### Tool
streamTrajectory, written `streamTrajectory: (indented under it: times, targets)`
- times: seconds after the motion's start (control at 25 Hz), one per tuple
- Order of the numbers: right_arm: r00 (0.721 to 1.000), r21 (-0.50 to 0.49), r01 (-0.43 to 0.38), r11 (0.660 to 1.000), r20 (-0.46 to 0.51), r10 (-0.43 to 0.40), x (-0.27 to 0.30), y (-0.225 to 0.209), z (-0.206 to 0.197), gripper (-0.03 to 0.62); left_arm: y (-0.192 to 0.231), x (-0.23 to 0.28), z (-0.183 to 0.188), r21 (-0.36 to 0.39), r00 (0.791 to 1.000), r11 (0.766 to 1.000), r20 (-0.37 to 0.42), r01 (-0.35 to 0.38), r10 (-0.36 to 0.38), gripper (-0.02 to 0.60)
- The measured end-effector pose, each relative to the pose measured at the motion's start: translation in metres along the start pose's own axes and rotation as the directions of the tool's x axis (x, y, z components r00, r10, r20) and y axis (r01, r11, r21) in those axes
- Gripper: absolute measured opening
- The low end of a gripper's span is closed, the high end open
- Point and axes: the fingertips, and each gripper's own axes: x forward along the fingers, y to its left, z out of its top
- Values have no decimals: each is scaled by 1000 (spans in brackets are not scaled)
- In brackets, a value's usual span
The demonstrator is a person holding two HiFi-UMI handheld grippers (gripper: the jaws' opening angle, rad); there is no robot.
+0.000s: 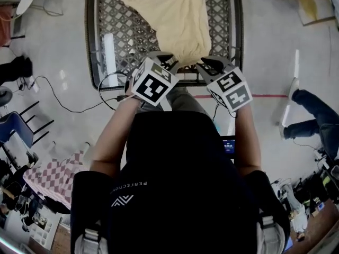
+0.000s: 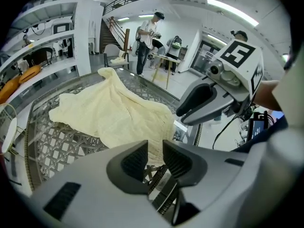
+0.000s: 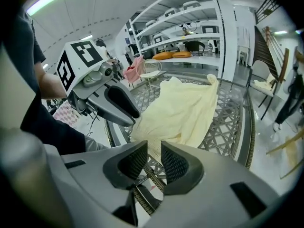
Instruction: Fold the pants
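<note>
**foldfan:** Cream-yellow pants (image 1: 175, 20) are lying rumpled on the woven lattice table (image 1: 214, 4), running from the far side down to the near edge. Is either gripper actually holding them rn?

**gripnerd:** Nope, not from what I'm seeing. The left gripper (image 1: 164, 61) is hanging right over the near hem. Its ribbed pads (image 2: 135, 161) are standing apart, and the cloth edge is just showing through the gap with nothing pinched. The right gripper (image 1: 212, 63) is sitting close beside it at the same edge. Its pads (image 3: 133, 159) are also sitting apart with a slim gap, not pressing on the fabric.

**foldfan:** So the pants are resting on the table by themselves?

**gripnerd:** Yep, both grippers are pointing steeply down at that near hem, side by side.
</note>
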Motion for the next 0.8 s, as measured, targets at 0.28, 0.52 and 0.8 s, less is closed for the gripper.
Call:
streamTrajectory:
  times: [0.28,0.52,0.8]
  targets:
    - [996,-129,-57,990,-70,49,8,0,2,170,-3,2,5,17,1000,1000,-1,13,-13,162]
    - [993,-197,-108,974,-63,97,19,3,-4,193,-10,14,-4,29,1000,999,-6,19,-19,179]
    - [982,-268,-144,953,-158,104,39,-6,-21,198,-7,31,-21,46,995,997,-86,57,-53,215]
